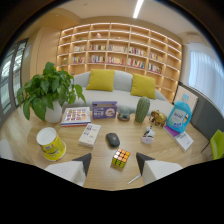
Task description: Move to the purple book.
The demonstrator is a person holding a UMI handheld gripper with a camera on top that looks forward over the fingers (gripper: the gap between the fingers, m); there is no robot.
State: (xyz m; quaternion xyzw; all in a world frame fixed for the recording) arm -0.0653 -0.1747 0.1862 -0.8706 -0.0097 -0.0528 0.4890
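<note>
Two fingers of hand-held gripper stood wide apart, holding nothing; cube between them on table; purple book well beyond; approach judged largely outstanding.

Bright, even indoor light comes from a ceiling strip light and glowing bookshelves. Shadows on the table are soft. Fisheye distortion bends the edges, ringed by dark vignette; detail is slightly soft throughout.
</note>
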